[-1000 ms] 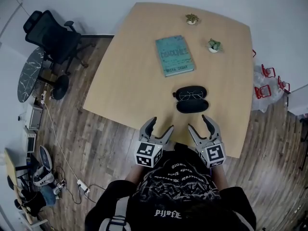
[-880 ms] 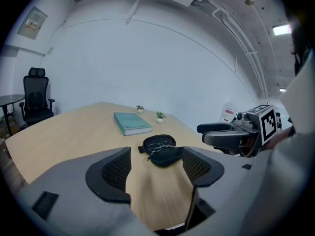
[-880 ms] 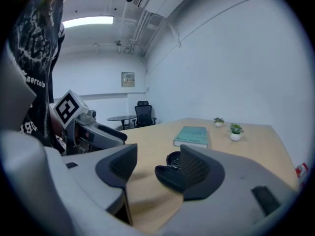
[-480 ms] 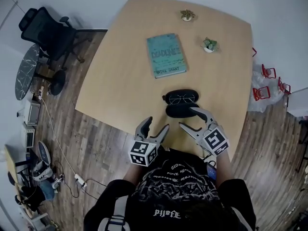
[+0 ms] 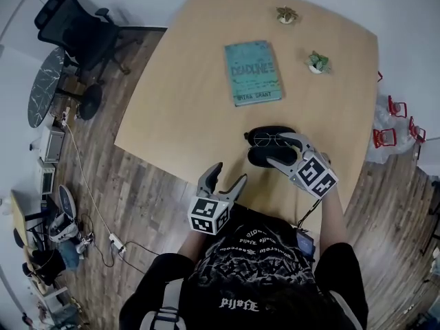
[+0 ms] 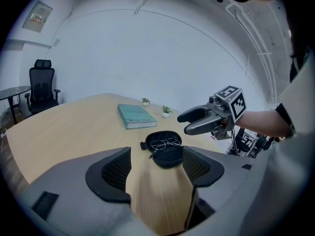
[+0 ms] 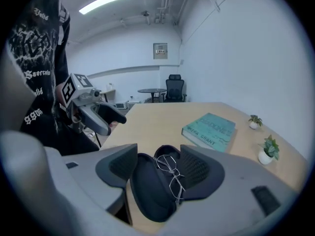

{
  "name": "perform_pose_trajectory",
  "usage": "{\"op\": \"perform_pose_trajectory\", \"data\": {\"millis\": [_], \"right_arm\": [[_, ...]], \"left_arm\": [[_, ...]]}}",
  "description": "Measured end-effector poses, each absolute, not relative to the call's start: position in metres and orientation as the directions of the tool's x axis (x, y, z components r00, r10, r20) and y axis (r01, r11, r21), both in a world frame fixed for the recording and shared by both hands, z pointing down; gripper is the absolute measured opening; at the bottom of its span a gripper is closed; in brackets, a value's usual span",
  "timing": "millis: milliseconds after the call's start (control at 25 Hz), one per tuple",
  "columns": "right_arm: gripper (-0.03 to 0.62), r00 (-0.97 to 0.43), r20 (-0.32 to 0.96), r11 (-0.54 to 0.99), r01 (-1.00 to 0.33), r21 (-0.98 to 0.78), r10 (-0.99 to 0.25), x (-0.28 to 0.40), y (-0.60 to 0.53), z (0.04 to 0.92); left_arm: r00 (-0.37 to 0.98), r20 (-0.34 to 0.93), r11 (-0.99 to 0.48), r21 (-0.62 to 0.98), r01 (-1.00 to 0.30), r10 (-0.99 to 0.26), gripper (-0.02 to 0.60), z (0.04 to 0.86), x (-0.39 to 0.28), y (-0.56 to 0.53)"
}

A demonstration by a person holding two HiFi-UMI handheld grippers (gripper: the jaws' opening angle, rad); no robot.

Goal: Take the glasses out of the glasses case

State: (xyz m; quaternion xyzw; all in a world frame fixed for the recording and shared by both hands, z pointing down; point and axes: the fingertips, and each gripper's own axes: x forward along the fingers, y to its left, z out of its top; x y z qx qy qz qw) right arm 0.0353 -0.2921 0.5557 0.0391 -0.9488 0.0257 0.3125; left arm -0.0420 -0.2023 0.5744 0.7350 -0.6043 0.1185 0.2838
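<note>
A black glasses case [image 5: 261, 155] lies open near the table's front edge, with thin wire-framed glasses [image 5: 267, 140] resting in its far half. My right gripper [image 5: 280, 151] is open, and its jaws stand on either side of the case. In the right gripper view the case [image 7: 147, 188] and the glasses [image 7: 172, 173] fill the gap between the jaws of the right gripper [image 7: 158, 173]. My left gripper [image 5: 229, 175] hangs open and holds nothing, left of the case at the table's edge. From the left gripper [image 6: 156, 168] view, the case [image 6: 167, 156] lies just ahead.
A teal book [image 5: 253, 72] lies mid-table beyond the case. Two small potted plants [image 5: 317, 62] [image 5: 286, 14] stand at the far right. The wooden table [image 5: 179, 115] ends right before my body. An office chair [image 5: 75, 36] stands off to the left.
My right gripper has moved forward from the table's edge and now has its open jaws on either side of the case. The left gripper has hardly moved.
</note>
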Motion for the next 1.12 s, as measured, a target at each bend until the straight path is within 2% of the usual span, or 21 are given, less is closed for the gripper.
{"op": "perform_pose_trajectory", "data": {"millis": [280, 680, 760, 1120], "right_arm": [[0.258, -0.72, 0.693, 0.999, 0.013, -0.033, 0.033, 0.026, -0.3, 0.585], [0.258, -0.629, 0.776, 0.995, 0.097, 0.009, 0.054, 0.024, -0.317, 0.622], [0.186, -0.625, 0.778, 0.995, 0.099, 0.01, 0.054, 0.022, -0.32, 0.627], [0.189, -0.548, 0.835, 0.988, 0.147, 0.046, 0.042, 0.026, -0.323, 0.651]], "left_arm": [[0.223, 0.529, -0.068, 0.297, -0.953, -0.819, 0.334, 0.577, -0.061, -0.204], [0.2, 0.565, -0.053, 0.267, -0.962, -0.8, 0.334, 0.585, -0.068, -0.197], [0.2, 0.566, -0.064, 0.251, -0.966, -0.8, 0.334, 0.584, -0.067, -0.198], [0.2, 0.572, -0.082, 0.225, -0.971, -0.796, 0.334, 0.583, -0.068, -0.195]]}}
